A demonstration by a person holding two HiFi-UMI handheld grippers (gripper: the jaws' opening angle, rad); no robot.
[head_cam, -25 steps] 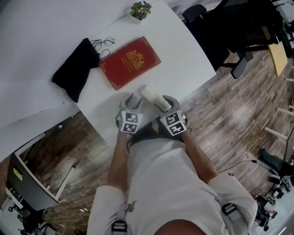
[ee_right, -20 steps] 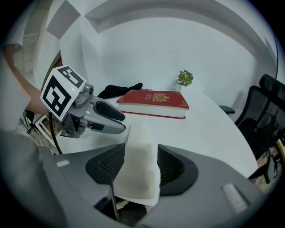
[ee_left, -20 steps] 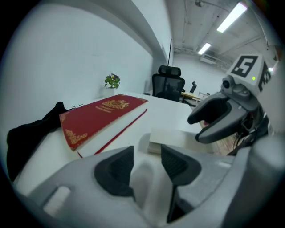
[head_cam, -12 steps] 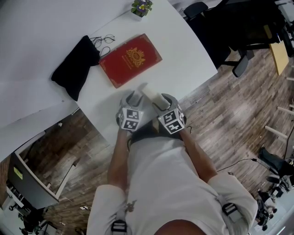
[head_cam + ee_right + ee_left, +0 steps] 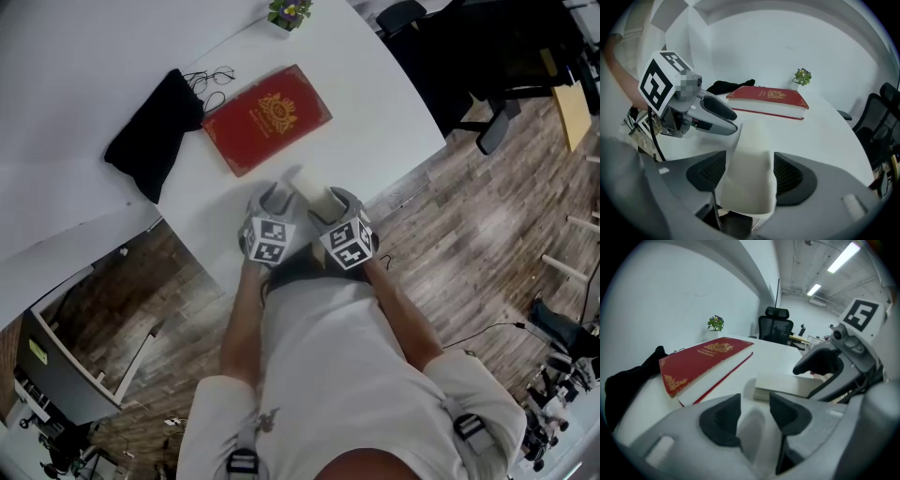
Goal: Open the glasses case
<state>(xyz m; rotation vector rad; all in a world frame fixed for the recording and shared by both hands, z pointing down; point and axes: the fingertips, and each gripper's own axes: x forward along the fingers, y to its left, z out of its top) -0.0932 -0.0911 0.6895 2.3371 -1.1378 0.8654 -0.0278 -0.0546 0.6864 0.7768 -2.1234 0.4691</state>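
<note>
A cream glasses case lies on the white table near its front edge, between my two grippers. My right gripper straddles the case. Its jaws have just been opening and stand wide, with the case between the pads but not squeezed. My left gripper sits just left of the case's far end. Its pads stand a narrow gap apart and only a pale surface shows between them. In the right gripper view, the left gripper has its fingertips close to the case's tip.
A red book lies beyond the case. A black pouch and a pair of glasses lie left of the book. A small potted plant stands at the far edge. Black office chairs stand to the right, over wooden floor.
</note>
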